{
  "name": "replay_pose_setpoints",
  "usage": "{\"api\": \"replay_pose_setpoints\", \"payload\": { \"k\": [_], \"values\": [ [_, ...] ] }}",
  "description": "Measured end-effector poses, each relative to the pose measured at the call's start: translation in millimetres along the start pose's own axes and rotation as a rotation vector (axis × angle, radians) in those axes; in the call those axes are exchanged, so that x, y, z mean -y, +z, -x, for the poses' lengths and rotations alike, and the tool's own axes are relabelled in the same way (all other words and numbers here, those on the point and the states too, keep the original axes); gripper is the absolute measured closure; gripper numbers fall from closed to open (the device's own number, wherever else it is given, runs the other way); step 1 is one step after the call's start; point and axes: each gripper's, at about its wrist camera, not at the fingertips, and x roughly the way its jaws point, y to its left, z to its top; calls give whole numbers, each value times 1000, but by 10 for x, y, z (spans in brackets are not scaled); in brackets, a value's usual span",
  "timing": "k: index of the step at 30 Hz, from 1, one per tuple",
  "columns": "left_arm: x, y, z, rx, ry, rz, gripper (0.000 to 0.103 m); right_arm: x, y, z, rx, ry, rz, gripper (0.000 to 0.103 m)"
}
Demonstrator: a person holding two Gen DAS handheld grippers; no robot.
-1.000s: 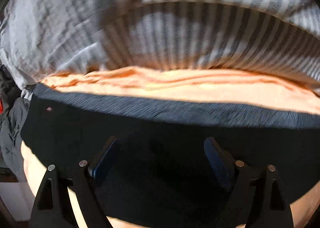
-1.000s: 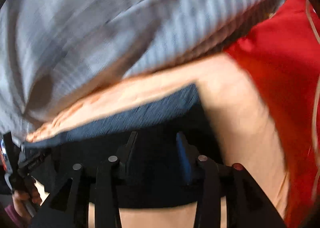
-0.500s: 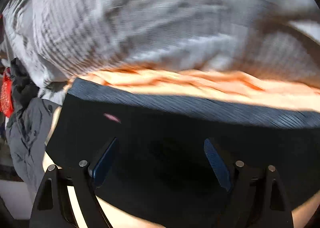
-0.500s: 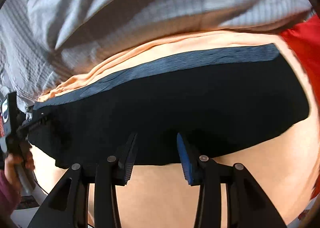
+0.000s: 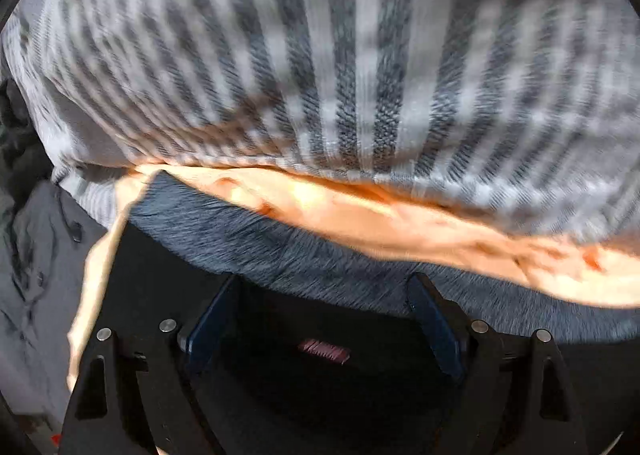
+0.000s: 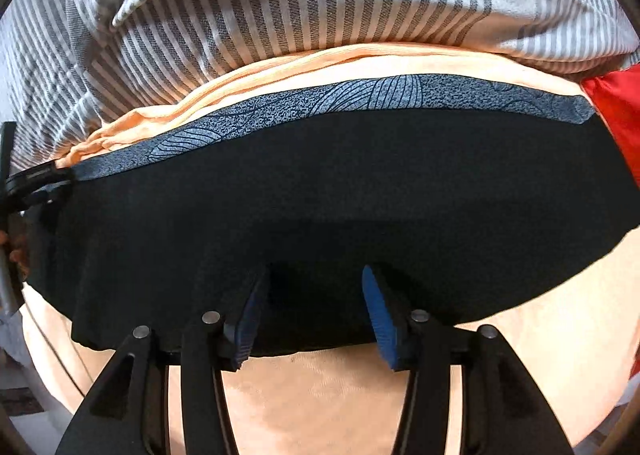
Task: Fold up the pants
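Pants look soft, floppy; grab at hem corners. Left claw wide, empty. Right claw opening, pads clear of fabric.

The striped blanket is motion-blurred; the pants run off the right edge.

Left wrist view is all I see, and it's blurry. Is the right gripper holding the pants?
Observer: No. The right gripper has its jaws opening above the near edge of the pants, with no fabric pinched.
Operator: Are the pants lying flat?
Observer: Yes, they are spread smooth across the peach sheet, with the leaf-patterned band along the far side.
Operator: What's past the band's right end?
Observer: A red cloth lies right beside it.
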Motion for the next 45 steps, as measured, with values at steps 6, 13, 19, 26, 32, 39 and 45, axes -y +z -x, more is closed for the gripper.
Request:
{"api": "replay_pose_setpoints", "payload": {
  "k": [6,13,19,26,32,39,45],
  "values": [
    [-318,-400,286,41,-5,-93,15,-395,-238,241,-11,301,-72,50],
    [-676,-698,-75,29,-19,-7,3,-1192,-763,-272,-199,582,-93,50],
    [-614,-739,31,36,-39,-27,3,-1405,-826,-536,-223,646,-169,50],
    [-685,-708,-42,41,-51,-28,3,-1422,-661,-651,-234,672,-298,75],
    [-650,-734,10,47,-57,-33,3,-1473,-730,-454,-206,643,-211,96],
    [-440,-838,274,20,-45,-125,3,-1361,-911,-372,-281,607,-186,98],
    [100,-1171,656,32,-154,-248,3,-926,-475,80,-108,404,-112,94]
  ]
}}
